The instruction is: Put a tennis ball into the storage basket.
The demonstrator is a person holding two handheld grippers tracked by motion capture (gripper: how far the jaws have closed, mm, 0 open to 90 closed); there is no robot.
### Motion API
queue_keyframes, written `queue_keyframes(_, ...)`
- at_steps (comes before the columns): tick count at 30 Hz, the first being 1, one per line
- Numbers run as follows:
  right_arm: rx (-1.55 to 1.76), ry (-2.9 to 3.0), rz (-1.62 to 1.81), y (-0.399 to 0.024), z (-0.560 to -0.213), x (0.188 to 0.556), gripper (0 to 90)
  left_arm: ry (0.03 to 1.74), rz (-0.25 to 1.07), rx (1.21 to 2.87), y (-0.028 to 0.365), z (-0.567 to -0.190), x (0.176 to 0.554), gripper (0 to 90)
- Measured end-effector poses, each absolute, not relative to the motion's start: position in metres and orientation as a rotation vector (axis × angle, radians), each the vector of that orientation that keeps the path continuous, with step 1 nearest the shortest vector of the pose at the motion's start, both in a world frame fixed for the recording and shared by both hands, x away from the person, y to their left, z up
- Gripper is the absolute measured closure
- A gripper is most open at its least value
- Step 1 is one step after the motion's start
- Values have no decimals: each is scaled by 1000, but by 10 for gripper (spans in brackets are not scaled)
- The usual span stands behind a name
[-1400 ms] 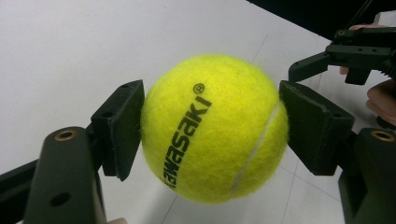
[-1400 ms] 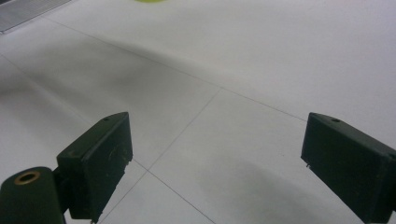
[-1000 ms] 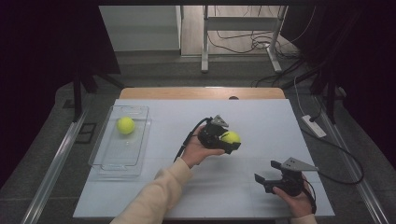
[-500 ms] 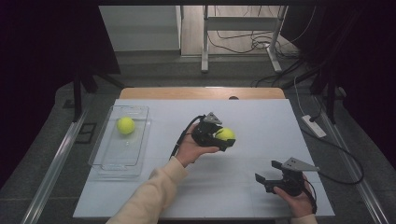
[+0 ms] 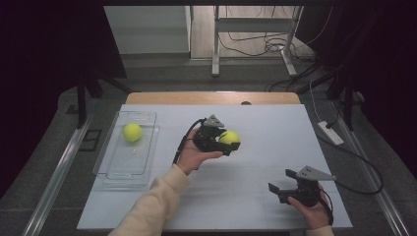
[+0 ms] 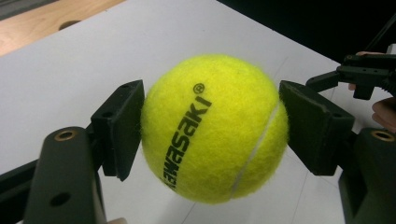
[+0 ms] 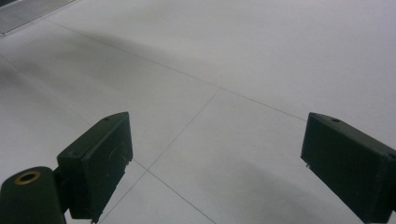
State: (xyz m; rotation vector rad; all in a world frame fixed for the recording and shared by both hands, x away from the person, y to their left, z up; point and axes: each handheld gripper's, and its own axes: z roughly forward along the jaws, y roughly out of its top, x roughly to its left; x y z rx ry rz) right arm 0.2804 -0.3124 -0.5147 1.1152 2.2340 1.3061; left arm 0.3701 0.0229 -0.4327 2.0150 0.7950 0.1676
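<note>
Left gripper [image 5: 222,141] has drifted toward nine o'clock, tray-ward [image 5: 147,147], jaws clamping tennis ball [image 6: 212,128]; right gripper [image 5: 287,188] idle, jaws apart.

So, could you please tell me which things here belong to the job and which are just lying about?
Part of the job:
- tennis ball gripped in the left tongs
- clear tray
- second tennis ball in that tray

Lying about:
- right tongs, open above the table
- white power strip beside the table

dim room, grey floor [image 5: 162,73], cables [image 5: 255,46] beyond white table [image 5: 275,128].
</note>
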Motion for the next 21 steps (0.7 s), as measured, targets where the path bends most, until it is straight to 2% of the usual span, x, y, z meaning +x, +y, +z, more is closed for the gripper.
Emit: queue_keyframes(21,1114,2239,1300,-312,-516,280,86,842,197,1964,48,-432,367,270)
